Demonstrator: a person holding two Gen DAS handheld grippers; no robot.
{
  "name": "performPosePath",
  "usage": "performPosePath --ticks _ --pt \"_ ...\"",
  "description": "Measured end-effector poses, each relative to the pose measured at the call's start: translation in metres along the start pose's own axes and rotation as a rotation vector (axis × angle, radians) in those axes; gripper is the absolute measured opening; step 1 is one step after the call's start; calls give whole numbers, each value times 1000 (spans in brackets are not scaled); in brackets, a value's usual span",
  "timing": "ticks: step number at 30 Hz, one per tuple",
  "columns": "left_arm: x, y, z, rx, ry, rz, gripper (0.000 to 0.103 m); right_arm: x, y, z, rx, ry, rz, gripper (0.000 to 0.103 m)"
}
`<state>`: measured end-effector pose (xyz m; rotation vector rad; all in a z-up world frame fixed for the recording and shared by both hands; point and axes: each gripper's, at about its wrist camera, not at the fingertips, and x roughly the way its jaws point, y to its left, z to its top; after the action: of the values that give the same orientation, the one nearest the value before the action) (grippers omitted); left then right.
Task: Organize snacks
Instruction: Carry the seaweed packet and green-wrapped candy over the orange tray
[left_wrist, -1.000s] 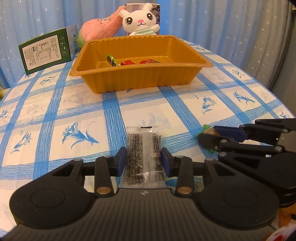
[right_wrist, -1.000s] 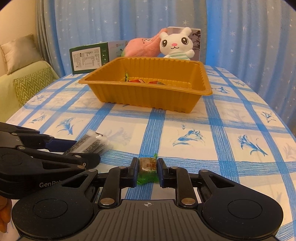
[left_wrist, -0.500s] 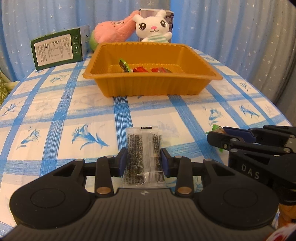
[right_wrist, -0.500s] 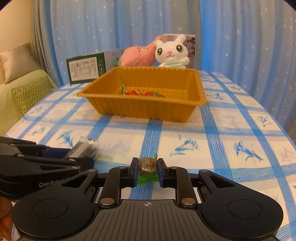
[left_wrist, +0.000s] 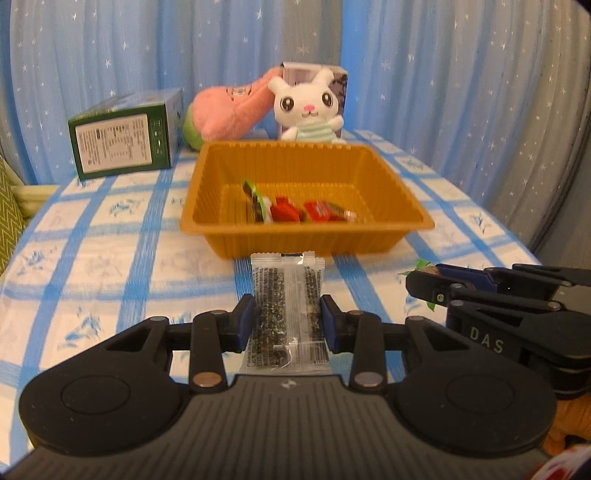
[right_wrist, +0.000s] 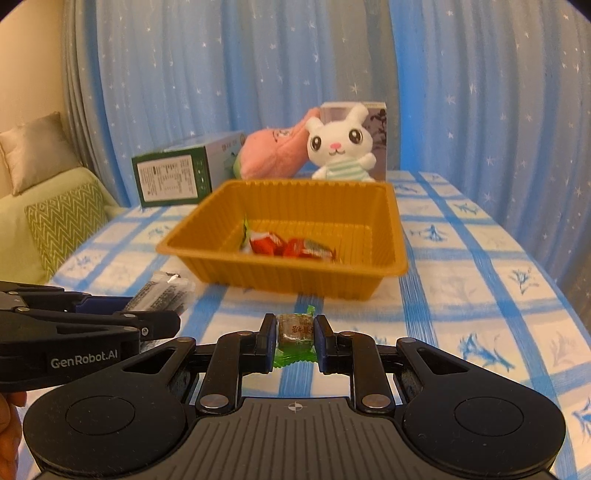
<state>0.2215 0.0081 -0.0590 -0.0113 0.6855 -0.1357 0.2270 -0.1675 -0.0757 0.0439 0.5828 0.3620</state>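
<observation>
My left gripper (left_wrist: 288, 317) is shut on a clear packet of dark seaweed snack (left_wrist: 286, 314) and holds it above the table, short of the orange tray (left_wrist: 306, 243). My right gripper (right_wrist: 294, 332) is shut on a green-wrapped brown candy (right_wrist: 294, 328), also raised in front of the orange tray (right_wrist: 280, 277). The tray holds several red and green wrapped snacks (left_wrist: 295, 210). The right gripper (left_wrist: 428, 284) shows at the right of the left wrist view, and the left gripper (right_wrist: 162, 317) at the left of the right wrist view.
A green box (left_wrist: 122, 147), a pink plush (left_wrist: 229, 110) and a white bunny plush (left_wrist: 310, 110) stand behind the tray on the blue-checked tablecloth (left_wrist: 110, 258). Blue star curtains hang behind. A green sofa with cushions (right_wrist: 62, 218) is to the left.
Both grippers have risen off the table with their snacks and moved closer to the tray, so the inside of the tray now shows from above.
</observation>
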Motion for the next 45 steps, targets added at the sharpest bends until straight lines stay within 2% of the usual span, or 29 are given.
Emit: performPosePath --ticks 11,18,26,45 --pt "6 8 51 35 -53 5 34 9 -2 58 -8 -81 20 22" --pt "23 16 77 17 -78 4 34 34 -18 88 17 -102 -14 22" --pt "51 31 93 -12 -69 18 34 59 -43 100 107 -95 -55 22" --pt "105 47 109 -38 -40 50 34 110 -46 104 99 -44 -95 22"
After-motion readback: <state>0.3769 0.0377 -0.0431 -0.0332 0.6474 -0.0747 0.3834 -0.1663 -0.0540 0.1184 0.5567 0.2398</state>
